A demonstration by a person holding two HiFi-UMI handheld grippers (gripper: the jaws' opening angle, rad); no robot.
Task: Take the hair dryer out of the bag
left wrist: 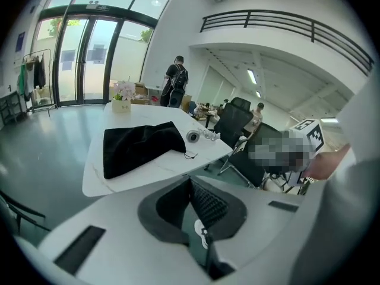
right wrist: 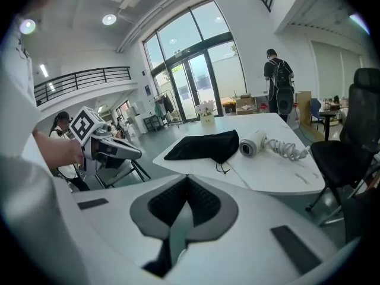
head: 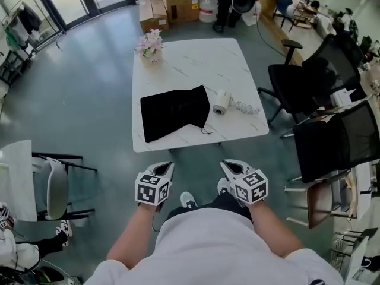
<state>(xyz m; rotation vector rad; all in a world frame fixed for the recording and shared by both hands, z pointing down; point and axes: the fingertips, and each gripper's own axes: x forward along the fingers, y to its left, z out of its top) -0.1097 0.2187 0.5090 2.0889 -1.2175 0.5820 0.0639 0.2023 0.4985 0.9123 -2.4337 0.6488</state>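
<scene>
Black cloth is what I see first: the bag (head: 175, 111) lies flat on the white table (head: 196, 64), straight ahead of both my tools and well beyond their tips, touched by neither. The hair dryer (head: 221, 102) is already outside it, lying on its side on the tabletop just beside the bag's drawstring end, more in line with my right gripper (head: 228, 165) than with my left gripper (head: 167, 166). Its coiled cord (head: 244, 107) trails further out to that same side. In each gripper view the jaws are pressed together with nothing between the pads, so both tools are closed and empty. I hold them side by side and apart from each other, low and close to my body, short of the table's near edge and over the grey floor. A small pot of pale flowers (head: 150, 45) stands at the table's far corner, ahead of the left tool. Black office chairs (head: 303, 82) stand beyond the right tool, off the table's side.
</scene>
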